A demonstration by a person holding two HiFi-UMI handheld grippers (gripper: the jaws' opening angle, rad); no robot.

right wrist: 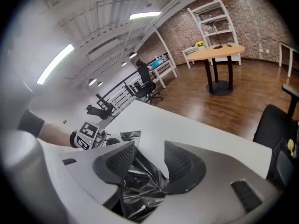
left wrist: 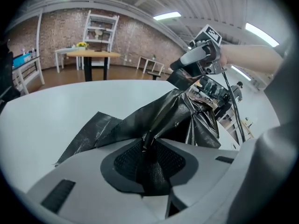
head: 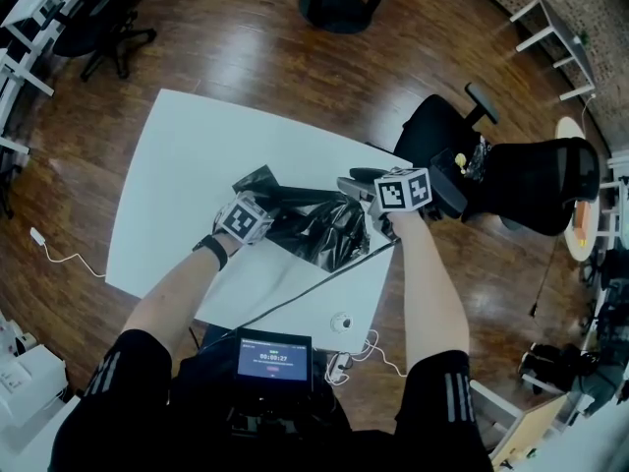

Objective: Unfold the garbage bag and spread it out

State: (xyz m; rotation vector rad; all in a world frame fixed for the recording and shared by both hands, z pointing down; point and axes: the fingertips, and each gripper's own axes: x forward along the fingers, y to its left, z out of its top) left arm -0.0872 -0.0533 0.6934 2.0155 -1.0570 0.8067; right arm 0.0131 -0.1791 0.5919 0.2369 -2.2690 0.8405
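A black garbage bag point(head: 319, 226) lies crumpled on the white table point(head: 187, 165), stretched between my two grippers. My left gripper point(head: 254, 205) is at the bag's left end. In the left gripper view its jaws point(left wrist: 148, 141) are shut on a thin fold of the bag point(left wrist: 154, 115). From there the plastic rises like a tent toward my right gripper point(left wrist: 198, 59). My right gripper point(head: 366, 200) is at the bag's right end, lifted off the table. Its tips point(right wrist: 148, 148) stand apart, with a bunch of bag point(right wrist: 140, 190) squeezed between the pads lower down.
A black office chair point(head: 531, 180) stands just past the table's right corner. A small round device point(head: 341, 323) with a white cable sits near the front edge. The base of a round wooden table point(head: 339, 8) is beyond the far side, on the wood floor.
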